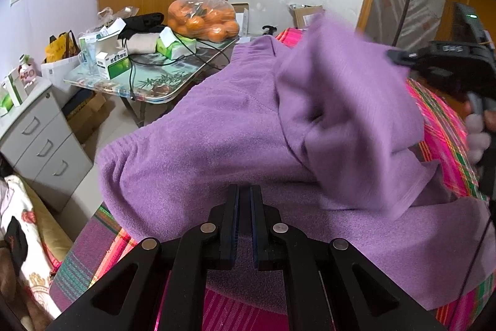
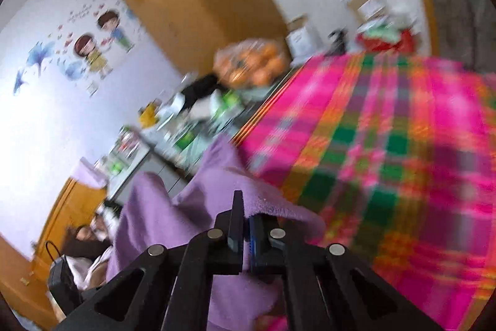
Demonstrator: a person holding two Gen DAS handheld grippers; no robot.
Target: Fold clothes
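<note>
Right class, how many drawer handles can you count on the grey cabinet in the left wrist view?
3, all on the grey drawer cabinet at the left: the top handle, the middle handle and the bottom handle, stepping down to the right. Others may be hidden outside the view.

The garment (image 1: pixel 217 126) lies on the bedspread (image 1: pixel 446 132); a cluttered tabletop (image 1: pixel 173 82) stands beyond its far-left edge.

- Left gripper (image 1: pixel 245 194): black linkage arms, silver round pivot pins, blue ridged finger pads (image 1: pixel 253 225).
- Right gripper (image 2: pixel 246 214): identical black build, silver pins, blue pad.
</note>
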